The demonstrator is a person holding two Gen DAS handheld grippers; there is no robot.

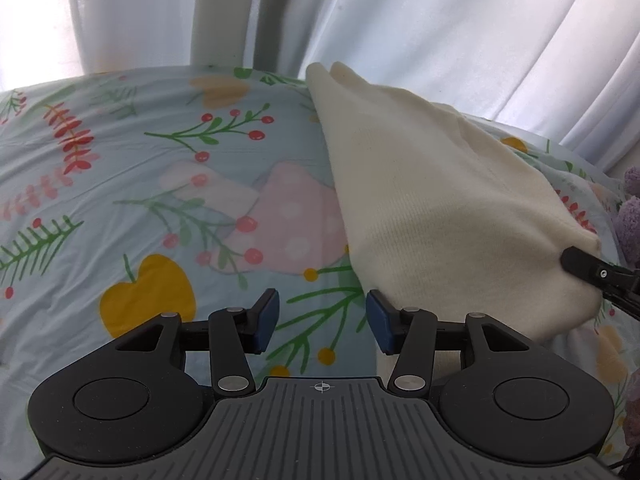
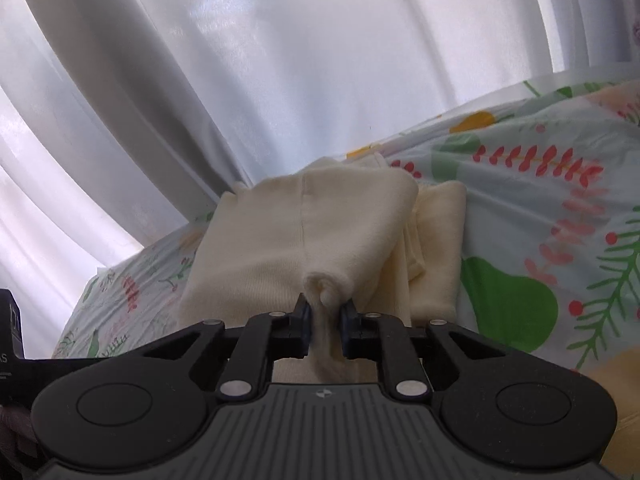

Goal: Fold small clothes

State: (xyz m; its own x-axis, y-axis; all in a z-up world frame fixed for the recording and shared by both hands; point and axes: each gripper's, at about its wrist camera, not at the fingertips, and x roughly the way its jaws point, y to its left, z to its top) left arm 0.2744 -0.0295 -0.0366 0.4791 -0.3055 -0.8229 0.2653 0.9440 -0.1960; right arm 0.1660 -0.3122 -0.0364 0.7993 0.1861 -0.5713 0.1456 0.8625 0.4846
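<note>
A cream knit garment [image 1: 432, 200] lies on the floral sheet [image 1: 120, 160] and is lifted at its near end. My left gripper [image 1: 322, 320] is open and empty, just left of the garment's near edge, above the sheet. My right gripper [image 2: 325, 312] is shut on a bunched fold of the cream garment [image 2: 296, 232] and holds that end up off the sheet. It also shows in the left wrist view [image 1: 588, 270], pinching the garment's right corner. A folded layer of the garment [image 2: 436, 248] lies flat to the right.
White curtains [image 1: 400, 20] hang behind the bed's far edge. A purple fluffy item [image 1: 630, 216] sits at the right edge of the left wrist view. The floral sheet [image 2: 540, 220] stretches away to the right in the right wrist view.
</note>
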